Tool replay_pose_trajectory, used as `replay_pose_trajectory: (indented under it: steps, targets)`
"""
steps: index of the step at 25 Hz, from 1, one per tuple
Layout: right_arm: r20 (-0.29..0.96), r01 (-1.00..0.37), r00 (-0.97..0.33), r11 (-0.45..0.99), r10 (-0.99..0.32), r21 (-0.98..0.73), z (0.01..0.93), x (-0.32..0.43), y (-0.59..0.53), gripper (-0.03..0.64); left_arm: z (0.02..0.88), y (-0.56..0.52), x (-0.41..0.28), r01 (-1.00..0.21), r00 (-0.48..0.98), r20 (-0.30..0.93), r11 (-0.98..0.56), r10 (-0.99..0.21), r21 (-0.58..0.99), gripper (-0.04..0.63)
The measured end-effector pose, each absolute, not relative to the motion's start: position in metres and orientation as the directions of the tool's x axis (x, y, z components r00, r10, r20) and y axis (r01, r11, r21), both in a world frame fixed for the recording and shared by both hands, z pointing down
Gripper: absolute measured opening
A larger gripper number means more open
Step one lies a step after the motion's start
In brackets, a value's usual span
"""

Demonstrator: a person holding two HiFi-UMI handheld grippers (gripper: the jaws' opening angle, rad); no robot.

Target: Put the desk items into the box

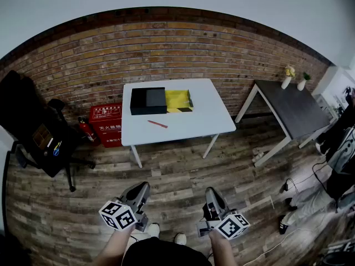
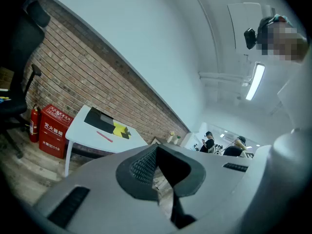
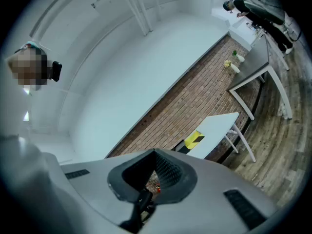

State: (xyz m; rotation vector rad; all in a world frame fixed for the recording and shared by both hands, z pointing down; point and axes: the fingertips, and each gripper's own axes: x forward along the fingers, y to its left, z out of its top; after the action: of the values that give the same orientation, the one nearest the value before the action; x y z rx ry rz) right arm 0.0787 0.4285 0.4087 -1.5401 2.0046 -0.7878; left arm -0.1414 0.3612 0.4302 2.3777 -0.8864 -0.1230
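A white table (image 1: pixel 205 121) stands by the brick wall, well ahead of me. On it lie a black box (image 1: pixel 148 100), a yellow piece with black stripes (image 1: pixel 178 100) touching its right side, and a red pen (image 1: pixel 157 124) in front. My left gripper (image 1: pixel 143 188) and right gripper (image 1: pixel 211 193) hang low near my body over the wooden floor, far from the table, jaws together and holding nothing. The left gripper view shows that gripper (image 2: pixel 156 147) tilted, with the table (image 2: pixel 80 130) and pen (image 2: pixel 104 136) small at the left. The right gripper (image 3: pixel 155 153) points towards the table (image 3: pixel 219 126).
A red fire equipment box (image 1: pixel 106 125) and an extinguisher (image 1: pixel 84 128) sit left of the table. A black office chair (image 1: pixel 39 132) stands further left. A dark table (image 1: pixel 294 110) with two small vases is at the right, with cables and people beyond.
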Motion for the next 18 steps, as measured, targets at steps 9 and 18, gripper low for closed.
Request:
replay_pose_trajectory:
  steps: [9, 18]
  targets:
    - [-0.034, -0.694, -0.243, 0.198, -0.969, -0.692, 0.406, 0.07, 0.426, 0.021, 0.434, 0.357, -0.155, -0.573, 0.772, 0.126, -0.598, -0.623, 0.56, 0.014]
    - [-0.046, -0.677, -0.249, 0.208, -0.967, -0.706, 0.407, 0.06, 0.418, 0.021, 0.433, 0.346, -0.16, -0.564, 0.777, 0.117, -0.602, -0.618, 0.565, 0.014]
